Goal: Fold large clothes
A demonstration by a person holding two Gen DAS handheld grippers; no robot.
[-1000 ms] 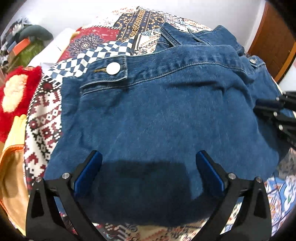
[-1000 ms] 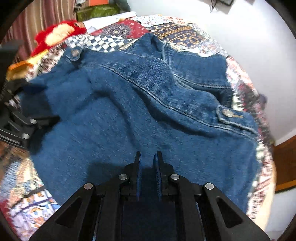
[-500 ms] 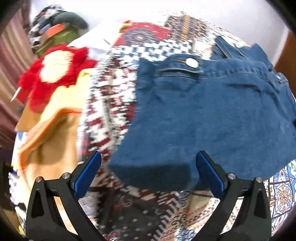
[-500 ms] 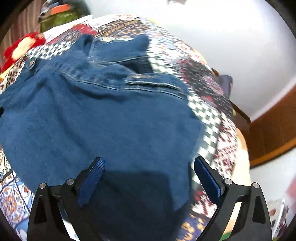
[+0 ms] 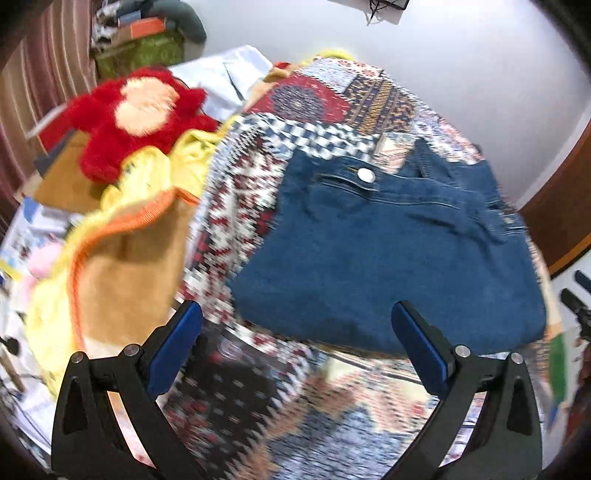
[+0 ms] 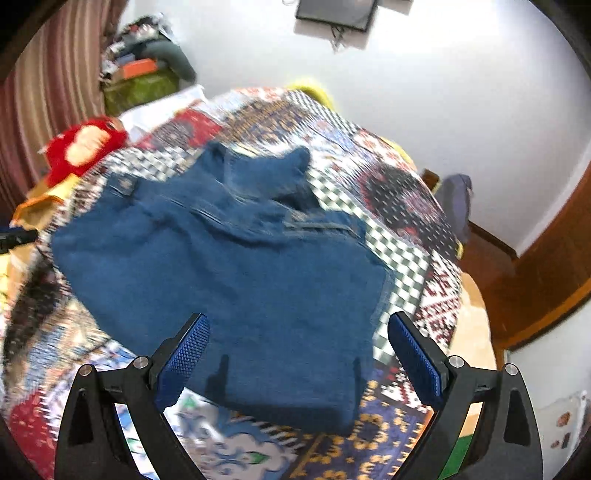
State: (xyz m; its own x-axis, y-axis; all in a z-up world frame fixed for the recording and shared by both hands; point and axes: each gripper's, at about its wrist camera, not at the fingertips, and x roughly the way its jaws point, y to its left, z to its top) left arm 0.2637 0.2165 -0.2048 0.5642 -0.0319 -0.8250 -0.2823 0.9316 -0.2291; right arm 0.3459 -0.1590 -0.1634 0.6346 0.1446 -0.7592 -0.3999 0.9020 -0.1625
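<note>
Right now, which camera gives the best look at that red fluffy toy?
The left wrist view: the red plush toy appears large and nearly whole beside yellow cloth. The right wrist view catches it only small and blurred at the left edge.

Both views motion-blurred: patchwork bedspread (image 5: 236, 206) pattern smeared, denim jacket (image 6: 236, 280) seams soft. Jacket's far collar folds unclear. Other gripper only a dark sliver at frame edge (image 5: 576, 302). Clutter pile (image 6: 144, 74) by curtain unreadable; wall fixture (image 6: 336, 14) cropped.
</note>
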